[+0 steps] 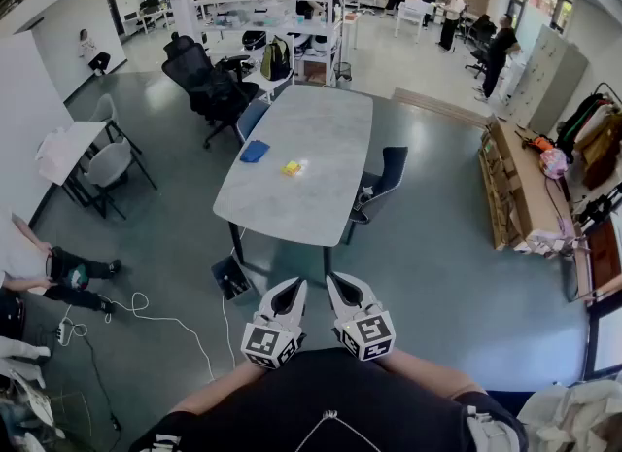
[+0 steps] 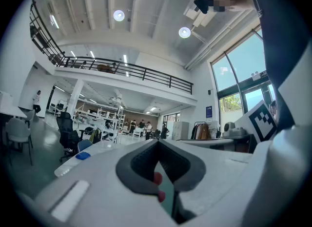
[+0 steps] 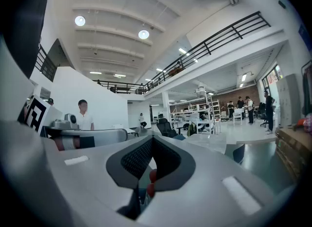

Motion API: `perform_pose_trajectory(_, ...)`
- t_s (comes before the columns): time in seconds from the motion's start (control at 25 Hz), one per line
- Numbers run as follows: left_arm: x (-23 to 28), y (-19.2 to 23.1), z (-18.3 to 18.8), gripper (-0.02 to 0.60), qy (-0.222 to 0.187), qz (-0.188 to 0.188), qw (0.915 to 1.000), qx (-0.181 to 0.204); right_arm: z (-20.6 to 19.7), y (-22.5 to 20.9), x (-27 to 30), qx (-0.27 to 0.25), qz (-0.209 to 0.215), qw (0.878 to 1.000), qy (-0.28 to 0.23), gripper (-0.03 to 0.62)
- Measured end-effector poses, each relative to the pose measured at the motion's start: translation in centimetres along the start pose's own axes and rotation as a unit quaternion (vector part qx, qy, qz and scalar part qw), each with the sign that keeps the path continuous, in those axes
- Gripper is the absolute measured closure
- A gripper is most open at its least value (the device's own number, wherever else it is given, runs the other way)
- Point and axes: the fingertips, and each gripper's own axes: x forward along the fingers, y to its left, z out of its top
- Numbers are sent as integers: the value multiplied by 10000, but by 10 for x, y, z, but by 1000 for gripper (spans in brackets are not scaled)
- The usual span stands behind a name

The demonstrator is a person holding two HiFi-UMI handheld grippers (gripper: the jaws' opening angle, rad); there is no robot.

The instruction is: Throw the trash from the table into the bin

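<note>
Closest to the camera, at the bottom edge of the head view, is the wearer's black top, with both arms drawn in. Just beyond it the two tongs sit side by side, almost touching, pointing away toward the room. The left tongs [image 1: 290, 295] have their jaws together at the tips with nothing between them. The right tongs [image 1: 345, 295] are the same, tips meeting and empty. Both hover over bare grey floor, well short of the worktop.

At far left a person [image 1: 63, 275] sits on the floor, legs stretched out. A white cable [image 1: 155, 320] loops across the floor to their right. Next comes a small dark bin [image 1: 231, 278], standing open on the floor beside the near-left leg of the worktop.

A long, pale grey worktop [image 1: 321, 120] runs away from the viewer in the middle of the room. On it, left of centre, lies a flat blue item [image 1: 255, 152]. Just to its right and slightly nearer lies a small yellow item [image 1: 291, 167]. Both are well apart from the bin and the tongs.

A dark chair [image 1: 386, 176] is tucked against the right edge of the worktop. Low wooden shelving [image 1: 513, 188] lines the far right.
</note>
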Motion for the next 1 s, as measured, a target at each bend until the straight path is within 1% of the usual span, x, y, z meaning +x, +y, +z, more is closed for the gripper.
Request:
perform_pose_trajectory(0.16, -11, 7, -5, 581, 26, 15, 10000, -12, -2, 10, -1, -11, -58, 10000, 15, 568)
perform_pose_trajectory(0.52, -23, 18, -2, 581, -5, -136, 9999, -19, -2, 22, 2, 93, -307, 9995, 18, 566)
perform_pose_trajectory(0.64, -36, 24, -3, 581, -26, -112, 9999, -125, -5, 33, 2, 139, -377, 9992, 36, 566)
perform_pose_trajectory(0.76, -54, 29, -4, 581, 6, -81, 9998, -196, -8, 49, 0, 219, -358, 9991, 26, 566)
perform_pose_trajectory(0.84, -59, 37, -3, 581, -16, -69, 9996, -274, -9, 50, 5, 334, -359, 9988, -26, 566)
perform_pose_trajectory(1.0, -68, 60, 5, 581, -130, 9, 9986, -520, -2, 48, 23, 479, -505, 9975, -115, 566)
